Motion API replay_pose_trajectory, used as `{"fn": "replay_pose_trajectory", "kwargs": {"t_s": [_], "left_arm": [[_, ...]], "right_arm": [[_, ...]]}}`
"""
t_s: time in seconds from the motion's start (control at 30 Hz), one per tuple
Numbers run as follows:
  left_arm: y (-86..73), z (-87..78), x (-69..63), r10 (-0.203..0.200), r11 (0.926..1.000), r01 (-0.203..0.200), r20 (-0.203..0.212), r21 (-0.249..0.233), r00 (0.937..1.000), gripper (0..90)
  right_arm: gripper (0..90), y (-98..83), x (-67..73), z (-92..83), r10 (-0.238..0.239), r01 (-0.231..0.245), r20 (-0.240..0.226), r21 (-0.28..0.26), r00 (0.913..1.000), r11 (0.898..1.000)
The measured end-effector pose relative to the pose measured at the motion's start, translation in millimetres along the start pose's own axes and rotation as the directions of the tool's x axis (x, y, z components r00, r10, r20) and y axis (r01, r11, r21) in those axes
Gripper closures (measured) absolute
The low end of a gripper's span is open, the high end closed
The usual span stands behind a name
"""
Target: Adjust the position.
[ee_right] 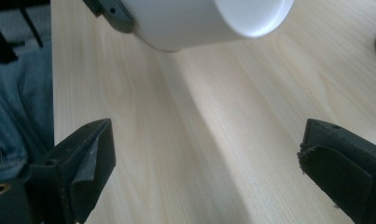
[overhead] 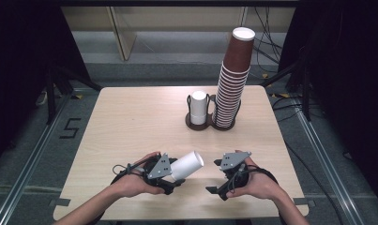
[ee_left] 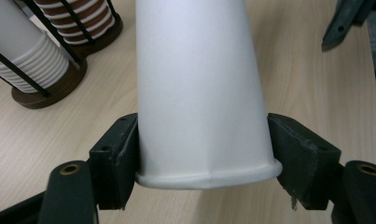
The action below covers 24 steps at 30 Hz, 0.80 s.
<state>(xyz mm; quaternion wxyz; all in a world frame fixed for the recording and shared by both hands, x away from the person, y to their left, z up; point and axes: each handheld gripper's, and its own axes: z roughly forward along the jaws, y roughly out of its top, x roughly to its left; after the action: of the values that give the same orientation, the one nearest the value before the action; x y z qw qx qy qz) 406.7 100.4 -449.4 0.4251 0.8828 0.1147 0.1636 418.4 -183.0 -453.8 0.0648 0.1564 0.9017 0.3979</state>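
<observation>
Left gripper [overhead: 173,180] clamps the white paper cup [overhead: 186,165] by its rim, base aimed toward the cup holder [overhead: 210,123]; right gripper [overhead: 215,188] gapes empty alongside.

white cup [ee_left: 199,93]: in the left gripper view its closed end runs off the top edge; the left tongs [ee_left: 202,154] cover two strips of its wall near the rim.
same cup, right gripper view [ee_right: 199,18]: cut by the top edge, so just the lower wall and part of the closed end show.
right tongs [ee_right: 206,168]: both jaws are cut by the bottom edge, and the body behind them is out of frame.
brown cup stack [ee_left: 80,21]: cropped at the top edge, cup count unreadable.
white cup stack [ee_left: 22,51]: its top is lost at the frame's corner.
desk [overhead: 130,122]: the near edge is partly hidden under the forearms.
floor marking [overhead: 70,128]: too small to read with certainty.
</observation>
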Motion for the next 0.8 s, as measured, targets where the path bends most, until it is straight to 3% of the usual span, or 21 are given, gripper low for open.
{"fn": "replay_pose_trajectory", "kwargs": {"t_s": [0.07,0.2,0.27,0.33,0.37,0.47,0.5,0.53,0.57,0.67,0.7,0.8], "left_arm": [[0.0,-1.1,-0.2,0.041,0.9978,-0.042,0.015,0.051,0.9990,28.9],[0.5,-0.4,-1.8,0.070,0.9940,-0.073,0.041,0.081,0.9967,29.1],[2.6,0.5,-2.7,0.109,0.9868,-0.116,0.066,0.113,0.9918,29.2],[3.2,0.7,-3.4,0.108,0.9862,-0.116,0.072,0.119,0.9916,29.2],[4.7,1.8,-3.8,0.126,0.9811,-0.137,0.088,0.136,0.9881,29.3],[7.1,2.1,-3.4,0.140,0.9745,-0.157,0.112,0.160,0.9838,29.4],[8.8,3.2,-5.0,0.153,0.9722,-0.170,0.114,0.161,0.9816,29.4],[8.8,3.2,-5.0,0.153,0.9722,-0.170,0.114,0.161,0.9816,29.5],[11.6,3.3,-4.6,0.179,0.9630,-0.201,0.133,0.180,0.9750,29.5],[13.5,4.6,-4.8,0.182,0.9597,-0.208,0.144,0.189,0.9726,29.5],[14.2,6.3,-5.1,0.200,0.9528,-0.228,0.148,0.201,0.9685,29.5],[14.6,7.4,-5.8,0.209,0.9468,-0.240,0.155,0.215,0.9656,29.5]], "right_arm": [[5.0,2.5,0.1,0.8,-0.038,0.038,-0.007,0.019,0.9993,0.999],[5.6,6.4,-0.1,2.1,-0.062,0.063,-0.025,0.034,0.9978,0.997],[6.9,11.9,0.5,3.0,-0.075,0.077,-0.046,0.037,0.9961,0.996],[7.2,14.0,0.2,3.4,-0.090,0.092,-0.049,0.035,0.9947,0.995],[7.4,18.2,0.2,4.2,-0.124,0.125,-0.046,0.034,0.9912,0.992],[7.5,20.9,1.8,5.4,-0.117,0.119,-0.059,0.040,0.9914,0.992],[7.7,24.9,1.5,7.6,-0.161,0.163,-0.057,0.041,0.9853,0.986],[7.7,24.9,1.5,7.6,-0.161,0.163,-0.057,0.041,0.9853,0.986],[7.8,27.6,3.8,9.5,-0.150,0.153,-0.067,0.056,0.9865,0.987],[8.0,31.1,5.0,12.3,-0.166,0.171,-0.078,0.055,0.9830,0.984],[8.2,34.0,5.6,14.9,-0.188,0.194,-0.081,0.061,0.9787,0.979],[8.7,37.3,6.3,17.8,-0.211,0.217,-0.080,0.064,0.9741,0.974]]}}
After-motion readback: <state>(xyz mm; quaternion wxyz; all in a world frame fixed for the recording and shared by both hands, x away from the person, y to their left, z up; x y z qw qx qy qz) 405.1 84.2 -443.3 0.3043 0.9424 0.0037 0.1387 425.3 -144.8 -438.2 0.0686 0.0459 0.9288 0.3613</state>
